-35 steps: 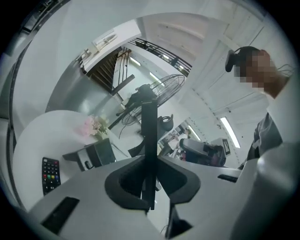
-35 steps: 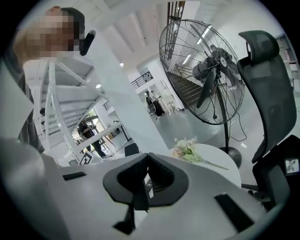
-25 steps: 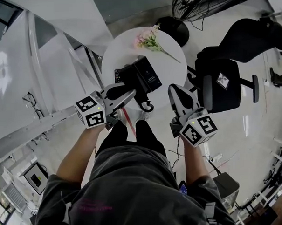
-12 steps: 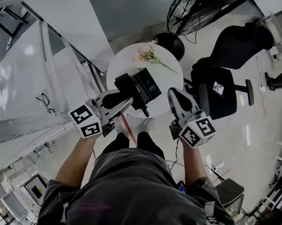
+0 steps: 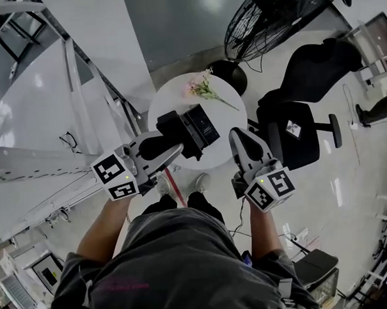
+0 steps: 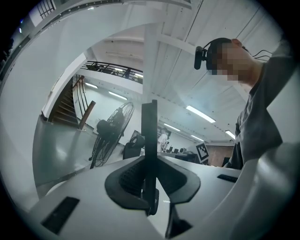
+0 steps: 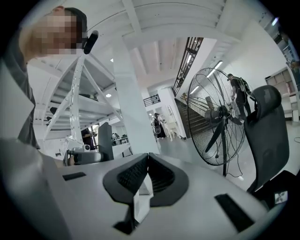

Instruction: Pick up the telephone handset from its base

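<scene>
Two grippers sit in our hands, near a small round white table (image 5: 229, 112). Our left gripper (image 5: 173, 147) is clamped on the black telephone handset (image 5: 169, 124). In the left gripper view the handset stands upright as a thin dark slab, pinched between the ribbed pads. In the head view the handset shows over the left part of the black telephone base (image 5: 202, 123), which rests on the table. We cannot tell from above whether the two touch. Our right gripper (image 5: 239, 134) is just right of the base, its jaws closed together with nothing between them. A sprig of pink flowers (image 5: 200, 87) lies on the table's far side. Beyond the table stand a large black floor fan (image 5: 264, 16) and a black office chair (image 5: 301, 133).
</scene>
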`<control>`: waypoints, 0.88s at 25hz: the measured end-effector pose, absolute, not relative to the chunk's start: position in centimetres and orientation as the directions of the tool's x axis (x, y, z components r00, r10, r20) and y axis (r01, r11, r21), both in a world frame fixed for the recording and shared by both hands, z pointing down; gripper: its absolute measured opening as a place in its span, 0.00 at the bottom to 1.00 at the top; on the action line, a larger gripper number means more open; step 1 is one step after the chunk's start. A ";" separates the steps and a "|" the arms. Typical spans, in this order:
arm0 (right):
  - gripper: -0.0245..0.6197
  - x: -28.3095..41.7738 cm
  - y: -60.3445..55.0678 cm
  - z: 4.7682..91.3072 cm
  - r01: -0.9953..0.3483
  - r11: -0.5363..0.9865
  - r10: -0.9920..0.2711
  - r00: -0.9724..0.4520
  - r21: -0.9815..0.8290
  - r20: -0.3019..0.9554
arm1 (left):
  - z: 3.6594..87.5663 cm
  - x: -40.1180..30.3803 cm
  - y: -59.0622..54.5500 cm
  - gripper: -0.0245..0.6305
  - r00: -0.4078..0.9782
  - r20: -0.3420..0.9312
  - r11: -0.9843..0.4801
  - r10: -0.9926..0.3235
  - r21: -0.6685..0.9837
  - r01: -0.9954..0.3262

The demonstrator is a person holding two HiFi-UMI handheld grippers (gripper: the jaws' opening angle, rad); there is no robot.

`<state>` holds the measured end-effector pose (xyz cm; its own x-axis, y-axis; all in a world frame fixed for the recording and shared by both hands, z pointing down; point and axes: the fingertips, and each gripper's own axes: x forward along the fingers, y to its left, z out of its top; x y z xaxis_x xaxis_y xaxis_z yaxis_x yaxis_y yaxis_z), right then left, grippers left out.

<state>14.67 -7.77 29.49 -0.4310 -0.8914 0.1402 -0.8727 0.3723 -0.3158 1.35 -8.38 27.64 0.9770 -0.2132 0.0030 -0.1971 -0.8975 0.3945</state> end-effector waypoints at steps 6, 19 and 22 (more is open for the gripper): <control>0.07 14.6 -6.9 28.4 -0.887 0.356 -0.905 -0.406 -0.295 0.129 | 26.2 1.1 -7.5 0.16 0.981 -0.012 -0.915 -0.193 0.364 -0.176; 0.07 14.0 -5.2 27.1 -0.900 0.335 -0.919 -0.378 -0.280 0.116 | 25.1 0.5 -6.4 0.16 0.984 -0.026 -0.923 -0.176 0.353 -0.156; 0.07 13.8 -5.1 27.0 -0.901 0.333 -0.920 -0.375 -0.278 0.115 | 25.2 0.5 -6.4 0.16 0.984 -0.026 -0.922 -0.176 0.354 -0.156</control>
